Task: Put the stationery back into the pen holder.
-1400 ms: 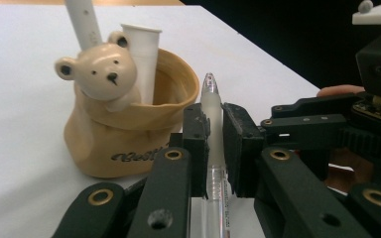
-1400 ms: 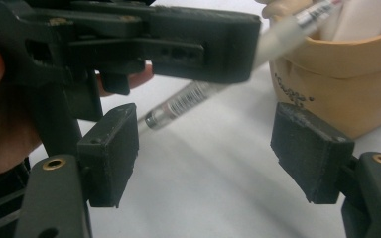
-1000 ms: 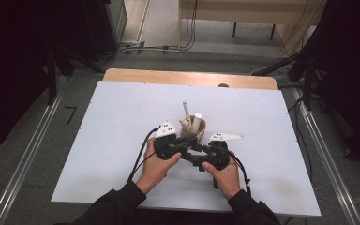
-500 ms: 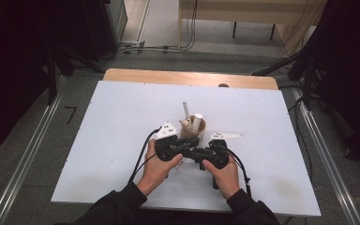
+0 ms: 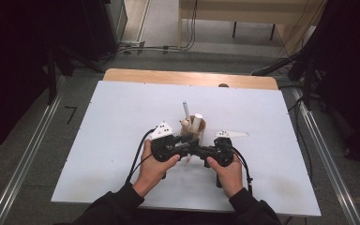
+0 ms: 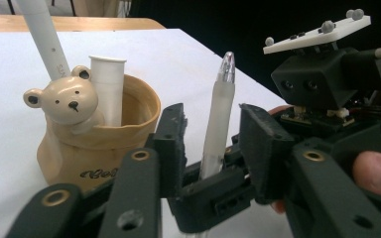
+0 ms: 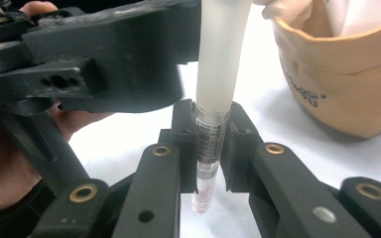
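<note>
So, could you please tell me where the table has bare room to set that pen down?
The white table lies bare left of the bear holder, right of it toward the far edge, and behind it. It is crowded where both tongs meet at the pen, just in front of the holder.

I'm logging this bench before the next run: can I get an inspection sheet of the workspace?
Surface: white table, wooden edge at the far side.
Job's things: frosted pen upright; tan bear-shaped pen holder with two white pens.
Clutter: nothing seen.
Grippers: right gripper has just closed on the pen's lower end; left gripper has just been opening, pen between its fingers, untouched.
Cables: black cable trails from the left gripper.
Surroundings: grey floor, metal rails, dark curtains.
</note>
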Demonstrator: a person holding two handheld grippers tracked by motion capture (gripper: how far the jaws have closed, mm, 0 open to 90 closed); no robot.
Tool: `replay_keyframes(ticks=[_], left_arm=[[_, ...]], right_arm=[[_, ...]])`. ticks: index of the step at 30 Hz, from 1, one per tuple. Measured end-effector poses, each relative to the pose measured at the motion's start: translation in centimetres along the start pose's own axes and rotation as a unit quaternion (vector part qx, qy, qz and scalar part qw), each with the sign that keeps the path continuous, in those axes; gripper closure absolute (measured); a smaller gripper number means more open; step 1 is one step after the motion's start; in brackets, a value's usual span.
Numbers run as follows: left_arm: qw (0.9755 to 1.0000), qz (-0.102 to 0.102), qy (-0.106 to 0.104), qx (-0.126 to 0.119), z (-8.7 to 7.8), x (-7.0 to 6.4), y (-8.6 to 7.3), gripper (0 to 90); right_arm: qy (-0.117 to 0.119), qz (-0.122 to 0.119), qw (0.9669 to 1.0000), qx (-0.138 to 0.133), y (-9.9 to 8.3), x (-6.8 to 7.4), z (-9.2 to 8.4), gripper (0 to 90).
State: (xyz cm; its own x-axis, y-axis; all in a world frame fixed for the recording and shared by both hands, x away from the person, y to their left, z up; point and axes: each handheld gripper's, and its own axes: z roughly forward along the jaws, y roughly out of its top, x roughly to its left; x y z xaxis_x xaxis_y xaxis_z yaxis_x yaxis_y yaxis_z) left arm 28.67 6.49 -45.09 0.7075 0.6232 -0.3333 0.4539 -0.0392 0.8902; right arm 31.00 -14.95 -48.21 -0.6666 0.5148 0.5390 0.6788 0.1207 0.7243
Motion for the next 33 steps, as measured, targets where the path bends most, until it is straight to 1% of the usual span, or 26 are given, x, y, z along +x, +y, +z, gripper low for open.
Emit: replay_keyframes(ticks=[2, 5, 8, 10, 16, 19, 22, 24, 25, 26, 28, 30, 33], left_arm=[[1.0, 0.001, 0.005, 0.004, -0.3, 0.1, 0.0, 59.4], [0.9998, 0.003, 0.017, 0.005, -0.8, 0.3, 0.0, 54.9], [0.9996, 0.002, 0.029, 0.002, -1.4, 0.6, -0.1, 52.3], [0.9994, -0.002, 0.035, 0.005, -1.7, 0.8, -0.2, 51.9], [0.9984, -0.003, 0.054, 0.017, -2.7, 1.7, -0.9, 48.4], [0.9976, -0.011, 0.065, 0.021, -3.2, 2.3, -1.3, 46.3], [0.9971, -0.015, 0.072, 0.02, -3.7, 2.8, -1.6, 45.8], [0.9965, -0.018, 0.079, 0.021, -4.0, 3.2, -1.8, 44.1], [0.9963, -0.02, 0.081, 0.021, -4.1, 3.4, -1.8, 43.5], [0.9962, -0.02, 0.083, 0.02, -4.2, 3.6, -1.9, 42.3], [0.9958, -0.022, 0.086, 0.023, -4.4, 3.8, -2.0, 41.1], [0.9956, -0.025, 0.087, 0.024, -4.5, 4.0, -2.2, 39.5], [0.9951, -0.023, 0.092, 0.028, -4.7, 4.3, -2.5, 37.3]], right_arm=[[0.001, 0.0, 1.0, -0.002, 0.1, 0.0, -0.2, 76.7], [-0.002, -0.004, 1.0, -0.005, 0.2, 0.0, -0.4, 76.7], [-0.006, -0.006, 0.9999, -0.008, 0.4, -0.1, -0.7, 76.7], [-0.009, -0.008, 0.9999, -0.013, 0.6, -0.1, -0.9, 76.7], [-0.016, -0.007, 0.9996, -0.024, 1.2, -0.4, -1.7, 76.7], [-0.019, -0.008, 0.9993, -0.031, 1.6, -0.4, -2.0, 76.7], [-0.019, -0.009, 0.9991, -0.037, 1.9, -0.5, -2.3, 76.7], [-0.021, -0.008, 0.999, -0.038, 2.1, -0.5, -2.5, 76.7], [-0.021, -0.012, 0.9989, -0.039, 2.2, -0.6, -2.5, 76.7], [-0.021, -0.009, 0.9989, -0.04, 2.3, -0.6, -2.5, 76.7], [-0.021, -0.012, 0.9988, -0.042, 2.5, -0.6, -2.6, 76.7], [-0.022, -0.01, 0.9986, -0.046, 2.7, -0.6, -2.7, 76.7], [-0.021, -0.011, 0.9983, -0.054, 3.3, -0.5, -2.9, 76.7]])
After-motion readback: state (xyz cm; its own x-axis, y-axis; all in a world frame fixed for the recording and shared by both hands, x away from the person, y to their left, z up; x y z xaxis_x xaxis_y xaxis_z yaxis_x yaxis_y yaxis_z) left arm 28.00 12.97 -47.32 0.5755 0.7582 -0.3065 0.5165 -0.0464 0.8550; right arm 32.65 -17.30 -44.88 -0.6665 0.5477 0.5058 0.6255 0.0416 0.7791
